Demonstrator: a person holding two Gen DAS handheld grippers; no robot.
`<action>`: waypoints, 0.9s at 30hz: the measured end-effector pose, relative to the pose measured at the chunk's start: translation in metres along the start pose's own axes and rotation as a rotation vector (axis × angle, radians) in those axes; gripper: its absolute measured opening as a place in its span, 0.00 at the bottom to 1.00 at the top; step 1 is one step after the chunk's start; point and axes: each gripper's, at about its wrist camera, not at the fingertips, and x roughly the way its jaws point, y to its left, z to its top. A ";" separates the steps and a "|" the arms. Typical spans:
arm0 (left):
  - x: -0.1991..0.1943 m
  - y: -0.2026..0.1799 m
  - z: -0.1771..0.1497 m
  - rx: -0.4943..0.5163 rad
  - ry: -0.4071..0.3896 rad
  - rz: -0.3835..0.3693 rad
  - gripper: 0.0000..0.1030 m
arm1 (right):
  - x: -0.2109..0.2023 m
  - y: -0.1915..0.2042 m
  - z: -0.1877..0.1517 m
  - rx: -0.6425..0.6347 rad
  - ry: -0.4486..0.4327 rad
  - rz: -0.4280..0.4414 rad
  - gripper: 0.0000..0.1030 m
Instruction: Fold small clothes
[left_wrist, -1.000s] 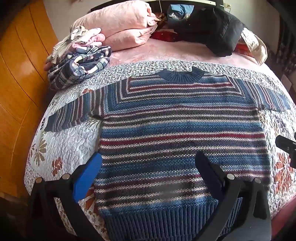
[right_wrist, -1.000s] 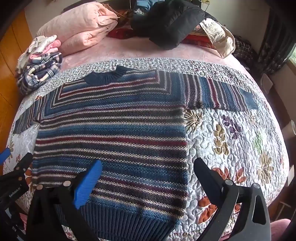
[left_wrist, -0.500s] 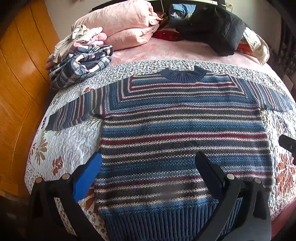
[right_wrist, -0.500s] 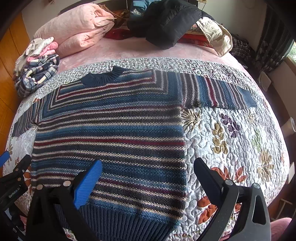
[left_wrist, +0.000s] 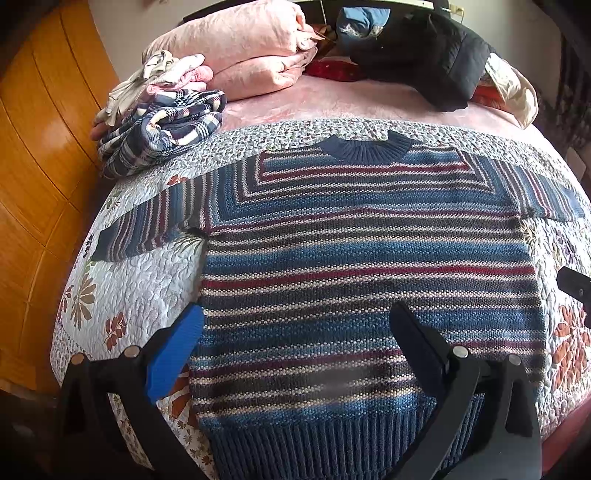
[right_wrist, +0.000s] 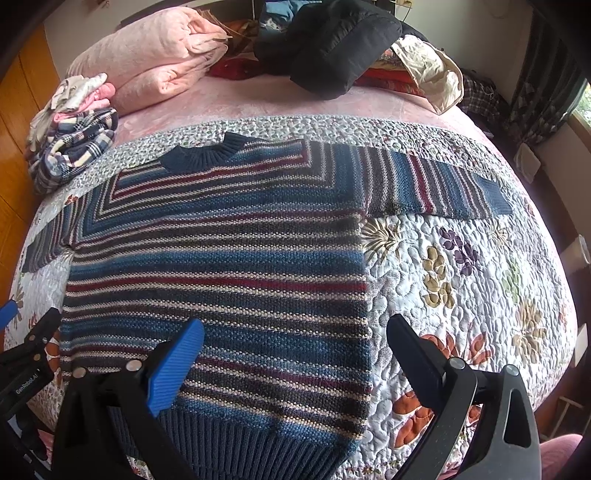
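A striped sweater lies flat on the flowery quilt, sleeves spread out. The left gripper and right gripper hang over its near edge, both spread wide, holding nothing.

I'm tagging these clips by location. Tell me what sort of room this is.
Most likely a bedroom in a home. A striped sweater lies spread flat on a bed covered by a floral quilt, with a folded pink blanket and a pile of clothes near the head.
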 end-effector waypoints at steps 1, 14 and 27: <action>0.000 0.000 0.000 -0.001 0.000 0.000 0.97 | 0.000 0.000 0.000 0.000 0.000 0.000 0.96; 0.001 0.000 0.000 0.001 0.002 0.005 0.97 | -0.001 -0.001 0.001 0.004 -0.002 -0.001 0.96; 0.001 0.002 0.001 -0.002 0.002 0.007 0.97 | 0.000 -0.002 0.002 0.015 -0.005 0.001 0.96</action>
